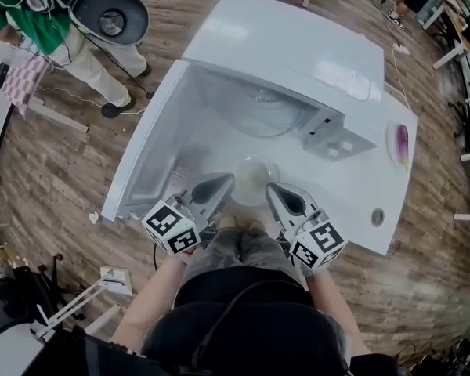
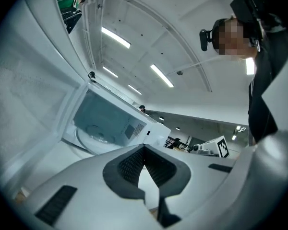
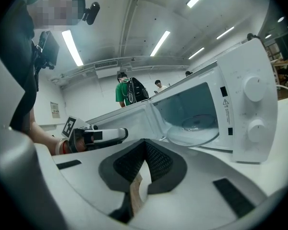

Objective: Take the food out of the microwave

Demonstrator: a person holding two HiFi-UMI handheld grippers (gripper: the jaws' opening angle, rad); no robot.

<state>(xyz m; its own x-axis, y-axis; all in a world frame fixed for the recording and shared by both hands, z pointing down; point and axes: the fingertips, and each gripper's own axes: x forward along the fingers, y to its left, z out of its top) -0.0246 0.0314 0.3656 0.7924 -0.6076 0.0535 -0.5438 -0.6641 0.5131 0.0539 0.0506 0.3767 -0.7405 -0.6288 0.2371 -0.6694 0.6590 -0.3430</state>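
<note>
Bowl looks already out of the microwave, just before its open mouth; left tool and right tool flank it, jaws pressed together; only carrying off remains, I'd say.

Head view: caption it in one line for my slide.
Shut left tongs and right tongs flank a clear bowl before the open white microwave.

lab hall, ceiling strip lights
</note>
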